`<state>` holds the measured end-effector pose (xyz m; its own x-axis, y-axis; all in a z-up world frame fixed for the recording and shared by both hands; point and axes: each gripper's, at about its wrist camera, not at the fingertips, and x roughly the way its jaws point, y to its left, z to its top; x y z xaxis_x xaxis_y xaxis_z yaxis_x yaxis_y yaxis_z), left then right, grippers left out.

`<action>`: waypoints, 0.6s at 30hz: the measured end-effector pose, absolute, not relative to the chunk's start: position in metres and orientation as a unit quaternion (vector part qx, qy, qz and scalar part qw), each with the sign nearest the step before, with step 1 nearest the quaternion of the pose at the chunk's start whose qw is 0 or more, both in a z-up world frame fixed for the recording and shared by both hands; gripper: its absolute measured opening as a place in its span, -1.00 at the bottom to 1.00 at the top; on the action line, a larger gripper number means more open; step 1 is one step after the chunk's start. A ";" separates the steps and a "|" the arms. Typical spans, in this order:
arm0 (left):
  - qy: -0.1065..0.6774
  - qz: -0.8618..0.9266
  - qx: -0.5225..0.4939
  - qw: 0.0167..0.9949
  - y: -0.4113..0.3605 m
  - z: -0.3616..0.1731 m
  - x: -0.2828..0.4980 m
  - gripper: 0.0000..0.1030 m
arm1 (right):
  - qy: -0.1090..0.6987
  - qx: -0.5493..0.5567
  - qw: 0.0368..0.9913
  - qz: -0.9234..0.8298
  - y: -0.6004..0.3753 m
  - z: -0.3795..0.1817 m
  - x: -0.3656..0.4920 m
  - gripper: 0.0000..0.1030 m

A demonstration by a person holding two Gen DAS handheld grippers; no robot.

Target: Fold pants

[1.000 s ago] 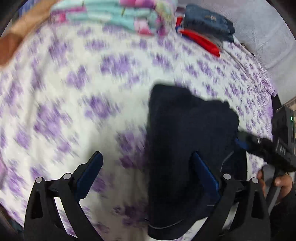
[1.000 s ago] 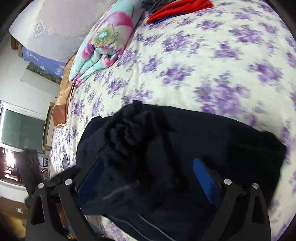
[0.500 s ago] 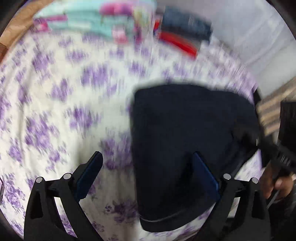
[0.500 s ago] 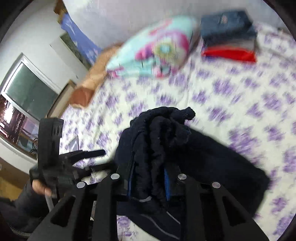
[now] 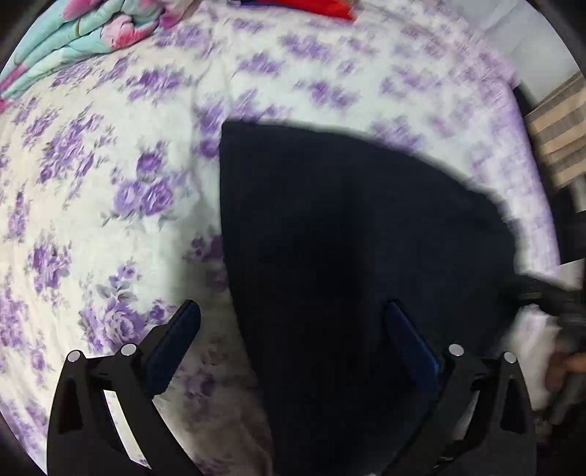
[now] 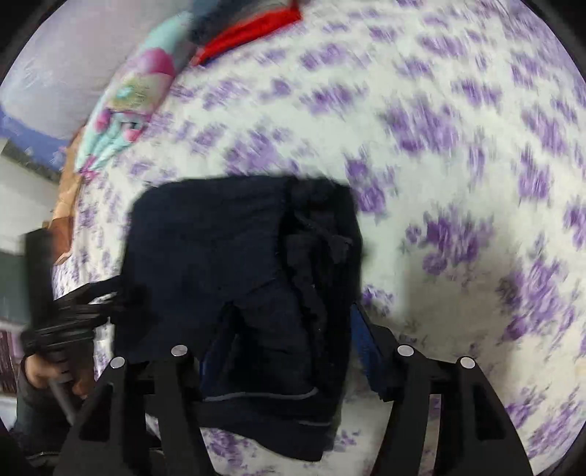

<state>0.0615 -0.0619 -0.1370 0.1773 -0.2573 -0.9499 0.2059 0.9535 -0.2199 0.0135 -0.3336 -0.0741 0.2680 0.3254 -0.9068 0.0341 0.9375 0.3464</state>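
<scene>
The dark navy pants (image 5: 348,256) lie folded in a flat block on the purple-flowered bedsheet (image 5: 91,183). My left gripper (image 5: 293,340) is open and empty, low over the pants' left edge, one finger over the sheet and one over the fabric. In the right wrist view the pants (image 6: 238,274) show a bunched waistband on their right side. My right gripper (image 6: 285,351) is partly open with the pants' near edge lying between its fingers. The other gripper (image 6: 73,311) shows at the pants' left side.
A folded turquoise and pink floral quilt (image 5: 84,33) lies at the far end of the bed. Red and blue folded clothes (image 6: 249,29) are stacked beside it. A striped cloth (image 5: 560,135) hangs past the bed's right edge.
My right gripper was shut on the bunched pants half a second ago and has now opened, laying that part down on the fold. My left gripper stayed open and moved closer over the pants.
</scene>
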 end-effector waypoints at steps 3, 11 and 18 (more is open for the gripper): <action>0.618 -0.145 -0.036 0.772 -0.055 -0.123 0.061 0.89 | 0.547 0.140 0.821 0.084 -0.342 -0.033 0.011 0.23; 0.595 -0.113 -0.001 0.795 -0.061 -0.120 0.096 0.92 | 0.524 0.091 0.824 0.196 -0.271 -0.040 0.065 -0.42; 0.612 -0.099 -0.030 0.784 -0.049 -0.127 0.098 0.92 | 0.562 0.068 0.808 0.162 -0.272 -0.075 0.073 -0.36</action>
